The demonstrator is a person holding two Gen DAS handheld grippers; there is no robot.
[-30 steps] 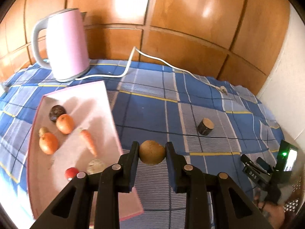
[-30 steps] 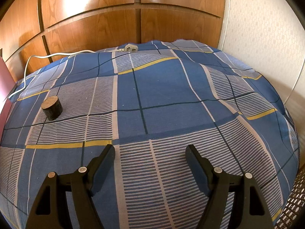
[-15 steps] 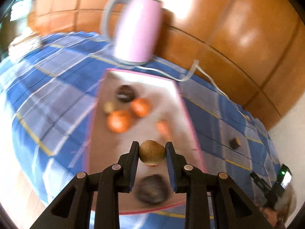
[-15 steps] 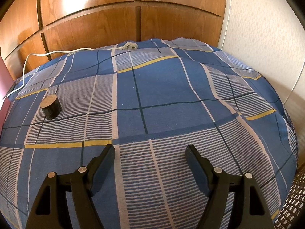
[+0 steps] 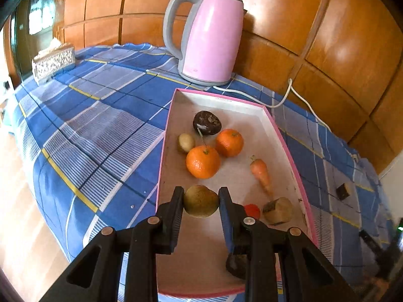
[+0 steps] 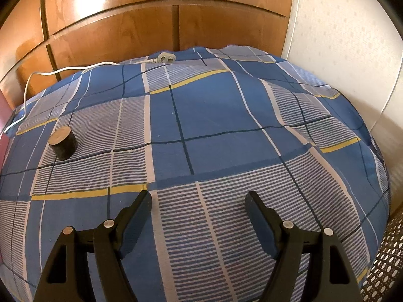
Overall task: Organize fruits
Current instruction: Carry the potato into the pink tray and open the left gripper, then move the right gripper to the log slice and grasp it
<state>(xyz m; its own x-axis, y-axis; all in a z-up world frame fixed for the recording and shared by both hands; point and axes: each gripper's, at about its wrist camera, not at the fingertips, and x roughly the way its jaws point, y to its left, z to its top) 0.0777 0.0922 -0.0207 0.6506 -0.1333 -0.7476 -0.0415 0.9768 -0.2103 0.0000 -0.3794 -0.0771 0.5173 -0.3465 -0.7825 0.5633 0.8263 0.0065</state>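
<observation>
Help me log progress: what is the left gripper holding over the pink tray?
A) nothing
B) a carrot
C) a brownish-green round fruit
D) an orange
C: the left gripper is shut on a brownish-green round fruit, above the pink tray; both oranges and the carrot lie in the tray.

cloth, wood, plastic and card surfaces

a woven checked tablecloth (image 6: 216,115) is seen, matt; glossy varnished wood panelling (image 5: 314,25) is lit behind a smooth, shiny pink plastic kettle (image 5: 210,40); a matt card tray (image 5: 226,103) and a rough-barked wood block (image 6: 63,143) are shown.
</observation>
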